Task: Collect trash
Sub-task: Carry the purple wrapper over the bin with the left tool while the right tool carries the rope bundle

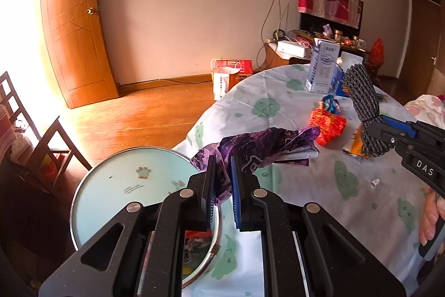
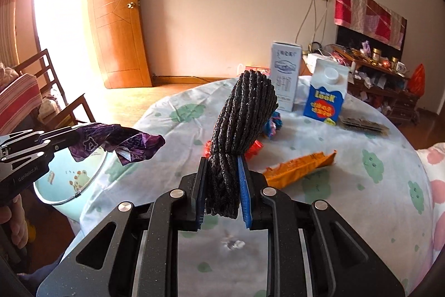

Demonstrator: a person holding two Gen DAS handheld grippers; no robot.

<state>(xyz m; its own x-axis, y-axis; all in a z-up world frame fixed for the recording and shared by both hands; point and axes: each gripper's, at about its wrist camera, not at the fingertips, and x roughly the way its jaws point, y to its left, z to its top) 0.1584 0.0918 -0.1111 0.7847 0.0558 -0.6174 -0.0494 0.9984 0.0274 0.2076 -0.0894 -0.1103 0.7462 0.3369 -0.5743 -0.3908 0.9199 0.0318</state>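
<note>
Fingers of the left gripper [image 1: 222, 185] clamp a purple wrapper [image 1: 267, 146] and the right gripper [image 2: 222, 185] a dark rope bundle [image 2: 242, 116], both mid-carry off the tabletop edge [image 1: 194, 130]; next, release over the pale bin [image 1: 125, 185].

**Two claw cameras, one desk**

Each camera rides close behind its own claw, tilted down across the desk [image 1: 306, 107] toward the far wall. Left looks from the desk's left edge; right, nearer its middle. Both share the cartons [image 2: 325, 96].
</note>
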